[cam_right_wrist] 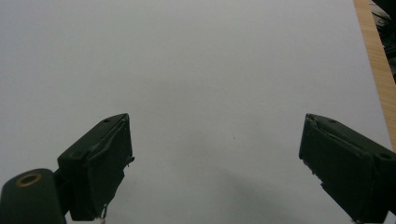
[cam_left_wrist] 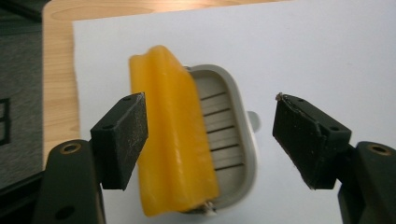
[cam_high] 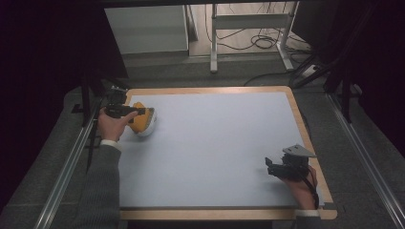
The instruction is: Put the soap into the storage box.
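Observation:
A yellow bar of soap (cam_left_wrist: 170,135) lies tilted on a white slatted soap dish (cam_left_wrist: 229,140) at the table's far left; in the high view the soap (cam_high: 139,121) and dish (cam_high: 151,125) sit under my left gripper (cam_high: 141,111). My left gripper (cam_left_wrist: 210,135) is open, its jaws standing either side of the soap and dish, with the left pad (cam_left_wrist: 133,135) close beside the soap. My right gripper (cam_high: 270,167) rests near the table's front right corner. It (cam_right_wrist: 215,163) is open above the bare white mat, with nothing between its jaws.
A white mat (cam_high: 215,148) covers the wooden table (cam_high: 305,138), whose rim shows at the right and front. Metal rails (cam_high: 62,176) run along both sides of the table. A white desk frame (cam_high: 248,28) and cables stand on the floor beyond.

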Available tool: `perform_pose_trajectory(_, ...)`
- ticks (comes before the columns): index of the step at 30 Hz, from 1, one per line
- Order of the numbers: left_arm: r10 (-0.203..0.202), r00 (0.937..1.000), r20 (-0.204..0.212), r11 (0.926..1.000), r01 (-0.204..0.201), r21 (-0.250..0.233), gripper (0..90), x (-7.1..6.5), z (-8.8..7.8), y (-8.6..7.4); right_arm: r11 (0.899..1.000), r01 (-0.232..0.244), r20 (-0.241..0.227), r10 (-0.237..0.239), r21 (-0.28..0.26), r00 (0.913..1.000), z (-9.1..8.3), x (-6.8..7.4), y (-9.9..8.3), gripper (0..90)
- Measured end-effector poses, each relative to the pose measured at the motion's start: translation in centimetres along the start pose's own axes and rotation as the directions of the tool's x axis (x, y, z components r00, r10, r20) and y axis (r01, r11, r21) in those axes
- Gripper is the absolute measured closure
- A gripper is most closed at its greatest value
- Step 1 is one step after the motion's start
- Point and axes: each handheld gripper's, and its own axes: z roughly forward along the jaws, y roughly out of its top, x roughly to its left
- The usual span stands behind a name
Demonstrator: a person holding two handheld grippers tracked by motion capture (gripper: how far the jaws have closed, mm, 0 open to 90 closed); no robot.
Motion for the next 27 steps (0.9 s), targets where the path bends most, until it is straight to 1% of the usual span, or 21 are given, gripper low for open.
perform_pose_trajectory(1, 0.004, 0.9998, 0.018, 1.0, -0.004, -0.005, 26.7, -0.1, -0.3, -0.2, 1.0, 0.001, -0.001, -0.001, -0.001, 1.0, 0.0, 0.0, 0.0, 9.5)
perform_pose_trajectory(4, 0.013, 0.9993, 0.037, 0.9997, -0.012, -0.019, 26.6, -0.5, -0.8, -0.8, 1.0, 0.001, -0.001, -0.001, 0.001, 1.0, 0.0, 0.0, 0.0, 9.5)
perform_pose_trajectory(6, 0.024, 0.998, 0.059, 0.9995, -0.023, -0.024, 26.6, -0.7, -1.1, -1.2, 1.0, 0.0, 0.0, 0.0, 0.001, 1.0, 0.0, -0.1, 0.0, 9.5)
perform_pose_trajectory(7, 0.035, 0.9967, 0.073, 0.9992, -0.033, -0.022, 26.7, -0.9, -1.3, -1.4, 1.0, -0.001, 0.0, 0.001, 0.001, 1.0, 0.0, -0.1, 0.0, 9.5)
perform_pose_trajectory(9, 0.039, 0.9942, 0.1, 0.9987, -0.035, -0.038, 27.3, -1.0, -1.5, -1.8, 1.0, -0.002, 0.002, 0.002, 0.001, 1.0, -0.1, -0.1, 0.0, 9.5)
perform_pose_trajectory(11, 0.056, 0.9926, 0.108, 0.9978, -0.052, -0.042, 27.3, -1.3, -1.8, -2.5, 1.0, -0.003, 0.004, 0.003, 0.002, 1.0, -0.1, -0.1, 0.0, 9.5)
perform_pose_trajectory(16, 0.079, 0.9871, 0.139, 0.9957, -0.072, -0.059, 27.3, -1.6, -2.2, -3.9, 1.0, -0.003, 0.005, 0.003, 0.004, 1.0, 0.0, -0.1, -0.1, 9.5)
perform_pose_trajectory(19, 0.105, 0.9799, 0.17, 0.9937, -0.097, -0.057, 26.9, -2.0, -2.3, -4.7, 1.0, -0.001, 0.003, 0.001, 0.008, 1.0, 0.0, 0.0, -0.1, 9.5)
perform_pose_trajectory(21, 0.129, 0.9715, 0.199, 0.9914, -0.122, -0.049, 25.9, -2.3, -2.4, -5.4, 1.0, -0.001, 0.003, 0.001, 0.008, 1.0, 0.0, 0.0, -0.1, 9.5)
perform_pose_trajectory(27, 0.172, 0.9579, 0.23, 0.9848, -0.162, -0.063, 25.0, -3.1, -2.7, -7.7, 1.0, -0.005, 0.005, 0.005, 0.007, 1.0, -0.1, -0.1, -0.1, 9.5)
